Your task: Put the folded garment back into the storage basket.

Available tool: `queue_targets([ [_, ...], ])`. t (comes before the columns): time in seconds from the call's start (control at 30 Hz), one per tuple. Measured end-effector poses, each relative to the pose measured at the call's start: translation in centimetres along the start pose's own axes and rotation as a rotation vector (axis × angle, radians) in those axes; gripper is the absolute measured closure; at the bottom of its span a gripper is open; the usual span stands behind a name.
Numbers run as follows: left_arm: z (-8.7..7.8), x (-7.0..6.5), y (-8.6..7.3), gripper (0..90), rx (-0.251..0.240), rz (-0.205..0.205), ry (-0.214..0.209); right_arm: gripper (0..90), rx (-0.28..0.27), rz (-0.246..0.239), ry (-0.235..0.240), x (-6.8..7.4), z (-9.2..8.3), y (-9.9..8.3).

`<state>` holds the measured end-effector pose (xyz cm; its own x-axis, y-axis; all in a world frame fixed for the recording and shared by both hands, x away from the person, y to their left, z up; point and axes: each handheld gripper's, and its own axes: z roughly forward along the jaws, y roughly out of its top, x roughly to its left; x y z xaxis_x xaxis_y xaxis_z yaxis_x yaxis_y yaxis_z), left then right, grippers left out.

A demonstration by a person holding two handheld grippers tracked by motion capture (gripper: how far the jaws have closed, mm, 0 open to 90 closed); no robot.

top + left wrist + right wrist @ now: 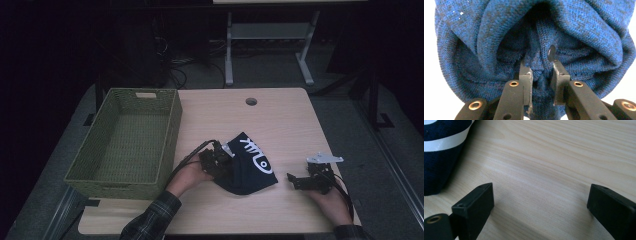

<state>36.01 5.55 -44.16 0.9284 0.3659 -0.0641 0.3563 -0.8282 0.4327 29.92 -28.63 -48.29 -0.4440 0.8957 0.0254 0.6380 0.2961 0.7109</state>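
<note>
high view takes in the pale wooden desk (280,120), which carries everything in play; at its left end sits the woven green basket (170,135), the biggest thing on it, its long side running away from the person; near the desk's far edge there is a small round cable hole (251,101); next in size comes the dark blue knitted cloth (250,172), lying crumpled on the desk in front of the person, just to the right of the basket but not touching it, with a white printed mark (257,156) on its upper face; the left tongs (224,161) are at the cloth's left edge, held by the person's left hand (192,175) in a plaid sleeve; in the left gripper view those left tongs (541,75) are clenched on a bunched fold of the blue knit, the two black jaws drawn close together with a ridge of fabric pinched between them and the rest of the cloth puffing up around and above them; the right tongs (294,181) lie low over bare desk well to the right of the cloth, held by the right hand (330,200); in the right gripper view the right tongs (540,202) stand released, the jaws spread wide apart with wood grain between them, grasping nothing; the cloth's edge with its white stripe sits off at the upper left of that view, apart from the jaws.
</note>
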Motion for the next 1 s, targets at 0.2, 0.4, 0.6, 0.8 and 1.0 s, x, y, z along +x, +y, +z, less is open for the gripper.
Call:
queue_targets([
  [0.2, -0.9, 0.0, 0.1, 75.3, -0.049, -0.039, -0.017, 6.7, 0.0, 0.0, 0.0, 0.0, 0.0, 0.0],
  [0.4, -2.1, -0.2, 0.5, 75.6, -0.069, -0.033, -0.021, 6.6, -0.001, -0.002, 0.0, 0.0, 0.0, 0.0],
  [0.6, -3.0, -0.3, 0.8, 75.7, -0.091, -0.032, -0.022, 6.7, -0.001, -0.002, 0.0, 0.0, 0.0, 0.0],
  [0.8, -4.1, -0.3, 1.3, 75.8, -0.132, -0.047, -0.027, 6.6, -0.001, -0.002, 0.0, 0.0, 0.0, 0.0],
  [1.0, -5.6, 0.0, 2.0, 75.8, -0.146, -0.04, -0.024, 6.6, -0.001, -0.002, 0.0, 0.0, 0.0, 0.0],
])
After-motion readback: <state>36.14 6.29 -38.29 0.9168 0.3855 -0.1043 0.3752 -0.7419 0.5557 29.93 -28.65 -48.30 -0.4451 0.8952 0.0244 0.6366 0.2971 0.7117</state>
